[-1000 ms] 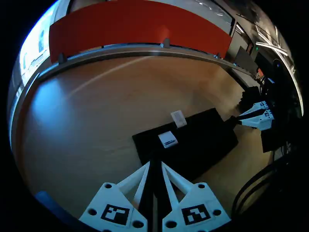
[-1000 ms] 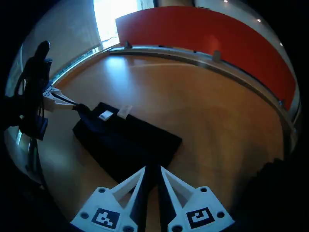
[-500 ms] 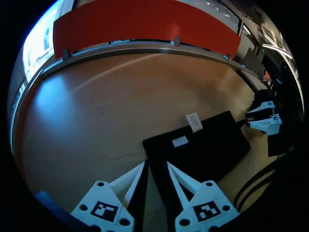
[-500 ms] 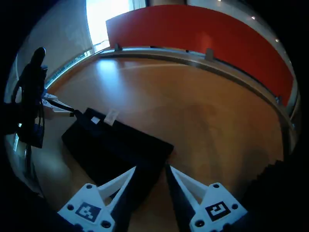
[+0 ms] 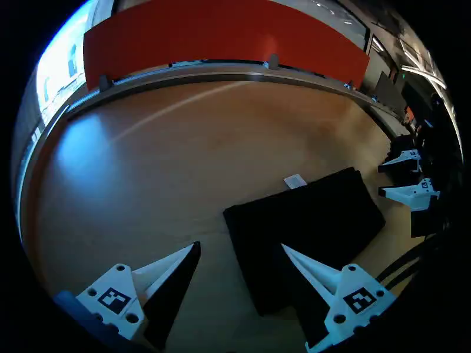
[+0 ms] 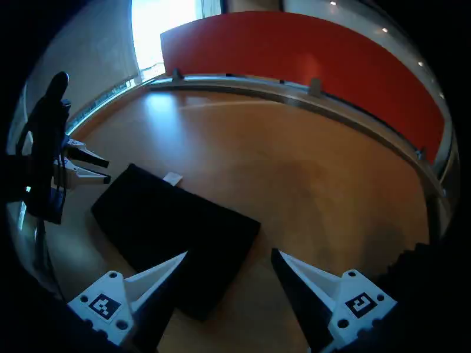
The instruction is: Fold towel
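A black towel (image 5: 306, 226) lies folded flat as a rectangle on the wooden table, with a small white tag (image 5: 294, 181) sticking out at its far edge. My left gripper (image 5: 238, 263) stands open just above the towel's near corner, nothing between its fingers. In the right gripper view the same towel (image 6: 171, 229) lies flat with its tag (image 6: 172, 178), and my right gripper (image 6: 229, 267) is open over the towel's near edge. The right gripper (image 5: 406, 179) also appears open at the towel's far right end, and the left gripper (image 6: 88, 167) open at its left end.
The wooden table (image 5: 176, 153) is bounded at the back by a metal rail (image 5: 235, 67) and a red divider panel (image 5: 224, 32). A dark sleeve and cable (image 6: 47, 159) hang at the left. Bright windows lie behind.
Both grippers went from shut on the towel's edge to wide open, letting the towel drop flat. The white tags that lay on top are now tucked at the far edge.
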`<act>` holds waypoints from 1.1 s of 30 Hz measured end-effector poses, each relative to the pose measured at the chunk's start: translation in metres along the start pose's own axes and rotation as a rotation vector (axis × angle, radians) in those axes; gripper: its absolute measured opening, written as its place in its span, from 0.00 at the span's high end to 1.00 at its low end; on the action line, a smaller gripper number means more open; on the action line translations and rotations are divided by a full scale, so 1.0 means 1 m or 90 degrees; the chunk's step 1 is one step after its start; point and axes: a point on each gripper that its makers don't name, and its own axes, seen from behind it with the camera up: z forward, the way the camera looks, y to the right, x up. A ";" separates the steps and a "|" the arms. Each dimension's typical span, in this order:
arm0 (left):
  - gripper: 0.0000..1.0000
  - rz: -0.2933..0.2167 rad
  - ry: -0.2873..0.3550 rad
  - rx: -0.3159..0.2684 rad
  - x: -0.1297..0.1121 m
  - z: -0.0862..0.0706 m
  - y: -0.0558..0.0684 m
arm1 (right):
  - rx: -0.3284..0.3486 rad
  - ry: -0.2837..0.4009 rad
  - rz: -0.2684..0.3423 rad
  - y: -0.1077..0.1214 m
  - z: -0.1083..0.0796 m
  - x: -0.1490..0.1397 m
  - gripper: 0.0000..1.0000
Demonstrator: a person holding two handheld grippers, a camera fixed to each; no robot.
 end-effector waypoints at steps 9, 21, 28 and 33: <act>0.10 0.000 0.007 -0.002 -0.007 -0.011 0.003 | 0.002 -0.004 -0.009 -0.006 -0.008 -0.012 0.00; 0.10 -0.022 -0.001 0.005 -0.043 -0.032 0.003 | 0.004 -0.014 -0.015 -0.021 -0.025 -0.044 0.00; 0.10 -0.035 0.001 0.011 -0.058 -0.045 0.004 | 0.013 -0.013 -0.025 -0.028 -0.033 -0.055 0.00; 0.10 -0.054 0.007 0.020 -0.066 -0.054 0.002 | 0.028 -0.017 -0.053 -0.031 -0.034 -0.062 0.00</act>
